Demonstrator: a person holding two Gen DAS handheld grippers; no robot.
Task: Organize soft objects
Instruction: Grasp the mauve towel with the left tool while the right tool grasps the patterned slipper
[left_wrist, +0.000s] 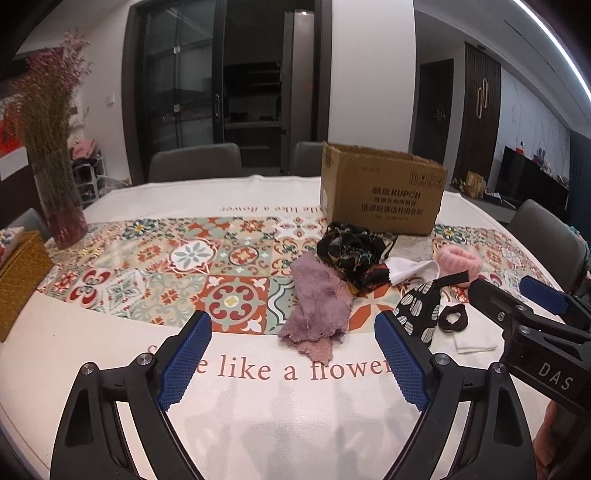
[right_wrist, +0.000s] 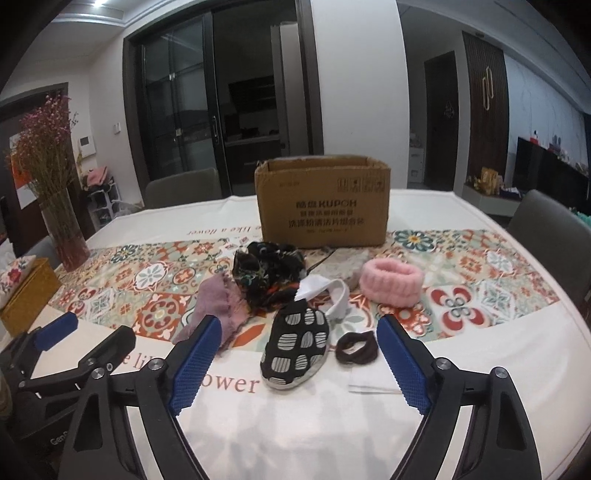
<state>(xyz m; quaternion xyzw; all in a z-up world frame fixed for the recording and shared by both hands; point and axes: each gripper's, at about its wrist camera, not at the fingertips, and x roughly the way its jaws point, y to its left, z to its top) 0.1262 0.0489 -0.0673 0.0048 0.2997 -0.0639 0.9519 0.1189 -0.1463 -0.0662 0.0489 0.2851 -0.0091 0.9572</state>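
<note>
Soft items lie in front of an open cardboard box (left_wrist: 384, 188) (right_wrist: 322, 202). A mauve cloth (left_wrist: 318, 306) (right_wrist: 217, 303) lies left. A dark patterned fabric (left_wrist: 351, 254) (right_wrist: 269, 274) is bunched behind it. A black-and-white patterned sock (right_wrist: 295, 343) (left_wrist: 419, 310), a white cloth (right_wrist: 325, 291), a pink fluffy band (right_wrist: 391, 282) (left_wrist: 460, 264) and a dark hair tie (right_wrist: 356, 347) (left_wrist: 452, 317) lie right. My left gripper (left_wrist: 293, 365) is open and empty, just short of the mauve cloth. My right gripper (right_wrist: 299, 365) is open and empty, just short of the sock.
A vase of dried pink flowers (left_wrist: 55, 177) (right_wrist: 59, 206) and a woven tissue box (left_wrist: 18, 273) (right_wrist: 26, 291) stand at the left. Grey chairs (left_wrist: 195, 160) (right_wrist: 554, 236) surround the table. A folded white tissue (right_wrist: 371, 378) lies by the hair tie.
</note>
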